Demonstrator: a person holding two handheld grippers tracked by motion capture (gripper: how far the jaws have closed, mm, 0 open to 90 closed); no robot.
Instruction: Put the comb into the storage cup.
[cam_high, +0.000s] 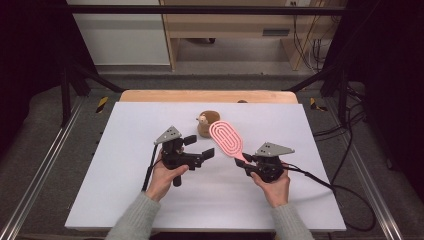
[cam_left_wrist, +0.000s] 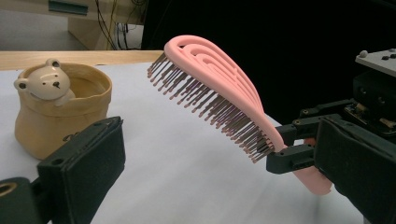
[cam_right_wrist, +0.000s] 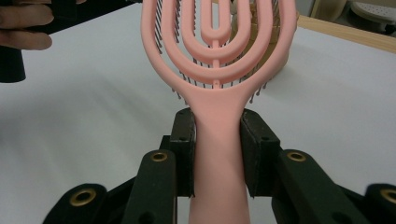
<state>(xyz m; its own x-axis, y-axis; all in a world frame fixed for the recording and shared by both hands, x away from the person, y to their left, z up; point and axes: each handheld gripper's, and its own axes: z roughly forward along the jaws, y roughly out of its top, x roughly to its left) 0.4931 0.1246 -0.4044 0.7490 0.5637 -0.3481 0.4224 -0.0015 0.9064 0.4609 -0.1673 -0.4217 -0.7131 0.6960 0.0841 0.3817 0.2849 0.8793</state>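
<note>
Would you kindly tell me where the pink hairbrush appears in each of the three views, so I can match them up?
High view: the pink hairbrush lies just right of centre, its handle in the right gripper.
Left gripper view: centre, slanting down to the right, bristles facing down-left.
Right gripper view: upright in the middle, handle clamped between the jaws.
Shared landmark: the bear cup beside the brush head.

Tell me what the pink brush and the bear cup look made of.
Pink brush: likely moulded plastic, matte, with smooth looped ribs and dark thin bristles. Bear cup: probably glazed ceramic, with a soft sheen and a wrinkled sack-like wall; resin is possible.
</note>
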